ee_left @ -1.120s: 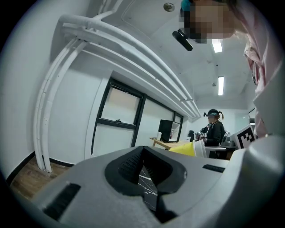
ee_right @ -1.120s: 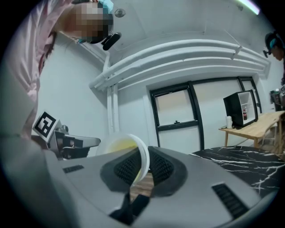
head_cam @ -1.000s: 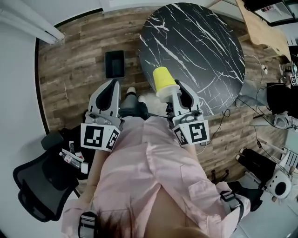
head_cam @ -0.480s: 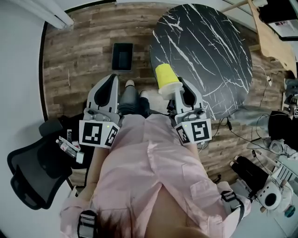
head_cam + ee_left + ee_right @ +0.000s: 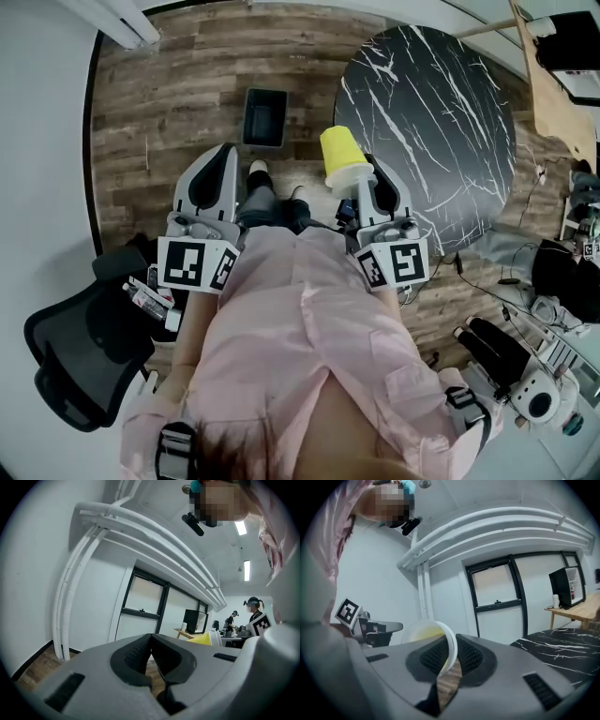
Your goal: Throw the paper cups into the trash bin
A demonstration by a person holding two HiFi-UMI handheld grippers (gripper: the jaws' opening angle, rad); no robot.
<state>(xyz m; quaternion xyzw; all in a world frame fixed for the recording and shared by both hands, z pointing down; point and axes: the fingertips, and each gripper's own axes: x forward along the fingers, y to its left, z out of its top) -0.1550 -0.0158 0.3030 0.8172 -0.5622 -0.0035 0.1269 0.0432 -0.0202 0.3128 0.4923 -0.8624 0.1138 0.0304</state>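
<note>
Beyond the right claw (image 5: pixel 360 178) and yellow cup (image 5: pixel 342 159), the bin (image 5: pixel 264 117) seems nearer.

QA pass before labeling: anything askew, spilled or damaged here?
Nothing spilled or damaged. Only the yellow paper cup is askew: the right claw pinches one side of its rim, leaving it tilted, mouth toward the claw.

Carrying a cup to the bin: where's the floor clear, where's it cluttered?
Bare wood floor lies around the trash bin, between wall and marble table, whose top is also bare. Crowded: office chair at lower left, cables and gear right of the table.
</note>
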